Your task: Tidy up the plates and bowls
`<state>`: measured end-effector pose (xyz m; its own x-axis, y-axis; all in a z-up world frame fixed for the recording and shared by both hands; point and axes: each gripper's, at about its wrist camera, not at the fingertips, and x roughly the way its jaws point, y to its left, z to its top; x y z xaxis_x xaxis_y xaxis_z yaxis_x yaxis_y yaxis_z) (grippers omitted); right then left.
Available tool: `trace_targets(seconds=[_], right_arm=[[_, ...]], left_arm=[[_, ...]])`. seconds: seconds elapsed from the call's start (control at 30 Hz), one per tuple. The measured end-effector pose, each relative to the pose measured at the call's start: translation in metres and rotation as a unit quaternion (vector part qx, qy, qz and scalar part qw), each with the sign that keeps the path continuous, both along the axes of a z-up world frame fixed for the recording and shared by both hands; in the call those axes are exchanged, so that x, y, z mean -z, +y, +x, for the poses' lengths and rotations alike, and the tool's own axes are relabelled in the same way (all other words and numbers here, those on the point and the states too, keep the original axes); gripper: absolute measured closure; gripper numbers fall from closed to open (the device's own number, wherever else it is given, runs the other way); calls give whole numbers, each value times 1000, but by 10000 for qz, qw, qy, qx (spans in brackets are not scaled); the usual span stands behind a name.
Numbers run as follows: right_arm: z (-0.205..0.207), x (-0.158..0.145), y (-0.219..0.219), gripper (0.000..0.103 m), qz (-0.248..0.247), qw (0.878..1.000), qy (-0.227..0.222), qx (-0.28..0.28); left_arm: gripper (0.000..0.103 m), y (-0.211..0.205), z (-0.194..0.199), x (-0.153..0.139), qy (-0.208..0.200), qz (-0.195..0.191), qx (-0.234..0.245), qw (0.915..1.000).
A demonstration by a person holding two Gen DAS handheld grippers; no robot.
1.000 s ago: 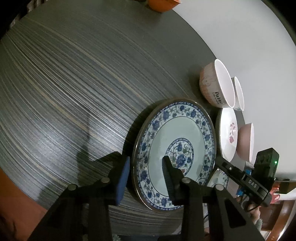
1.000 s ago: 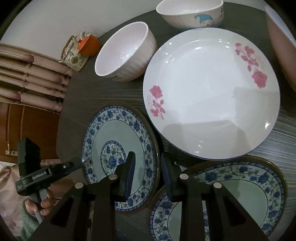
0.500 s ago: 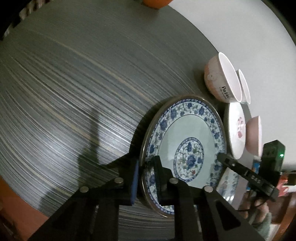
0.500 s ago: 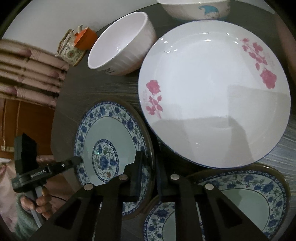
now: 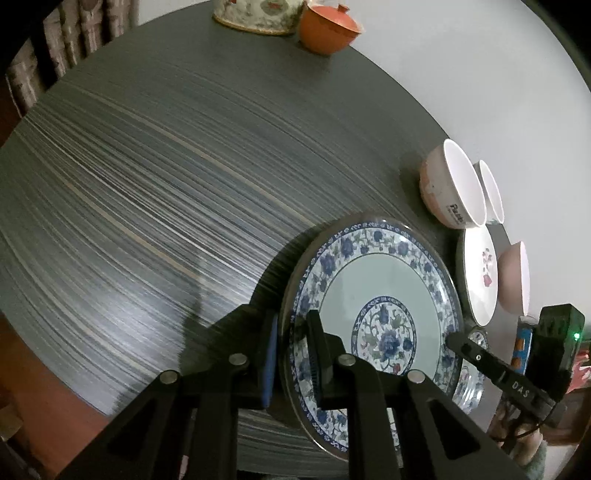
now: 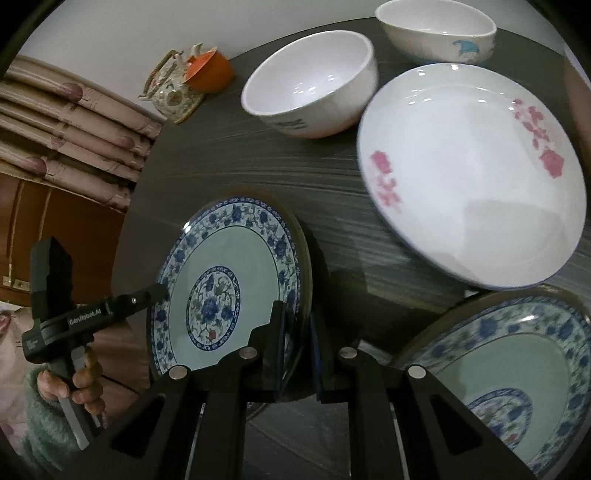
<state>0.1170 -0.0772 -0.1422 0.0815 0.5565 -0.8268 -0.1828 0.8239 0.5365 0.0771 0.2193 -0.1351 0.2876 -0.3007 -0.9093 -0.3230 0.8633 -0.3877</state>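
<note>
A blue-and-white floral plate (image 5: 373,295) (image 6: 229,280) is held tilted above the dark round table (image 5: 166,184). My left gripper (image 5: 291,354) is shut on its near rim. My right gripper (image 6: 297,343) is shut on the opposite rim. A second blue-and-white plate (image 6: 517,369) lies at the lower right. A white plate with pink roses (image 6: 472,173) (image 5: 478,273) lies behind it. A white bowl (image 6: 314,81) (image 5: 452,184), a bowl with a blue print (image 6: 439,29) and a pink bowl (image 5: 515,280) stand near it.
A patterned teapot (image 6: 173,88) and an orange lidded cup (image 6: 208,72) (image 5: 327,31) stand at the table's far edge. Stacked cushions (image 6: 66,129) lie beyond the table. The left half of the table (image 5: 129,184) shows bare wood grain.
Both grippers closed on the blue-and-white plate's opposite rims. The plate has come up off the table and tilted.
</note>
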Motion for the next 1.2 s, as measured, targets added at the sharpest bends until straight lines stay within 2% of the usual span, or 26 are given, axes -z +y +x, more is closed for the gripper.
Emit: trace_targets(seconds=[0.53, 0.97, 1.07, 1.2], right_arm=[[-22, 8, 16, 90, 36, 9997, -132, 225], [-31, 23, 23, 88, -5, 9996, 83, 258], [-30, 22, 24, 86, -7, 9996, 87, 252], [-30, 20, 24, 81, -27, 9997, 77, 235]], left_arm=[[87, 12, -2, 11, 19, 102, -23, 9999], [83, 14, -4, 21, 115, 57, -103, 9999], [83, 12, -4, 19, 91, 152, -95, 9998], [76, 8, -6, 13, 39, 374, -96, 9992]])
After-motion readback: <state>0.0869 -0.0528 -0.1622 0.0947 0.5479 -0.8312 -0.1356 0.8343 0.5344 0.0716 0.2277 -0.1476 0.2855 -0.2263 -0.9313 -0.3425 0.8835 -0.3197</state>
